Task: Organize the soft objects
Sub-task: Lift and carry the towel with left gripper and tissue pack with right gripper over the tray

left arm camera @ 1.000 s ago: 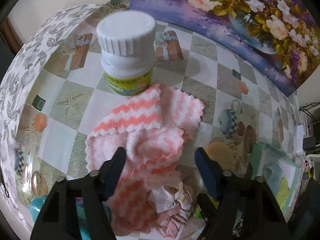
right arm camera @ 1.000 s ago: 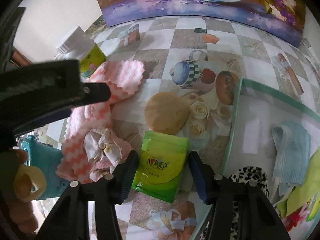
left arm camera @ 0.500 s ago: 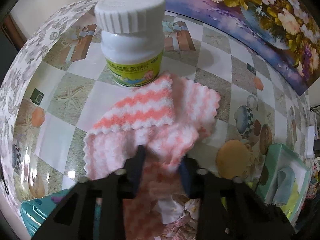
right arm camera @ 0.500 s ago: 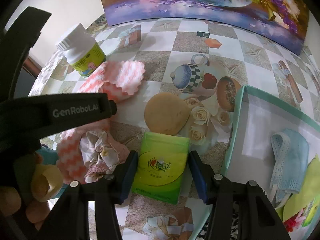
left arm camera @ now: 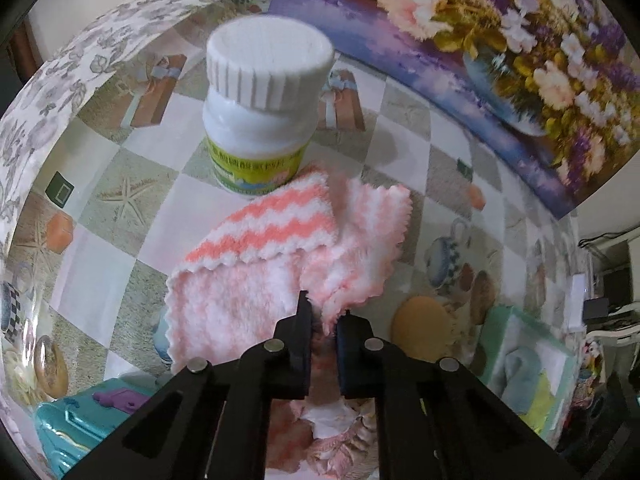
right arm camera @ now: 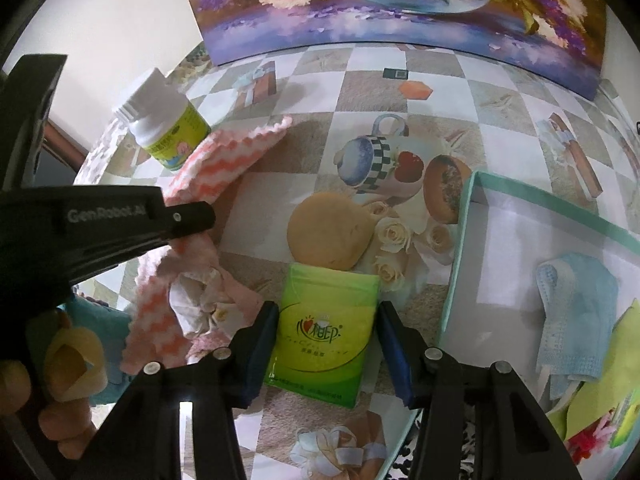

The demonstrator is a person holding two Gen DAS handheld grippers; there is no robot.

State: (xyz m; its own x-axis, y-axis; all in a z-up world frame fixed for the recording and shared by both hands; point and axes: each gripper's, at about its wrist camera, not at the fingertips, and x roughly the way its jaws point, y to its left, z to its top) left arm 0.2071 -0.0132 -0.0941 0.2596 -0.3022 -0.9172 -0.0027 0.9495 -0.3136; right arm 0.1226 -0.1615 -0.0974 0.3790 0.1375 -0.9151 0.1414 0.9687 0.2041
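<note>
Step in hand: I am picking up the pink-and-white zigzag fleece cloth (left arm camera: 256,264), one of the soft things still loose on the desk (left arm camera: 136,236).
Left gripper (left arm camera: 323,320): its fingers are together, clamped on a fold of the cloth at its near edge.
Cloth position: it lies crumpled at 6 o'clock of the white plastic bottle with the ribbed cap (left arm camera: 260,120), its far corner touching the bottle's base.
Right gripper (right arm camera: 326,344): its fingers stand apart on either side of the green tissue packet (right arm camera: 326,328); I cannot tell whether they touch it.
Destination: I judge it to be the pale green-rimmed tray (right arm camera: 472,216) at 3 o'clock, which already holds a blue face mask (right arm camera: 572,320).
Next move: lift the cloth straight up and clear of the bottle, so the dragged corner does not tip it, then carry it toward 3 o'clock to the tray.
</note>
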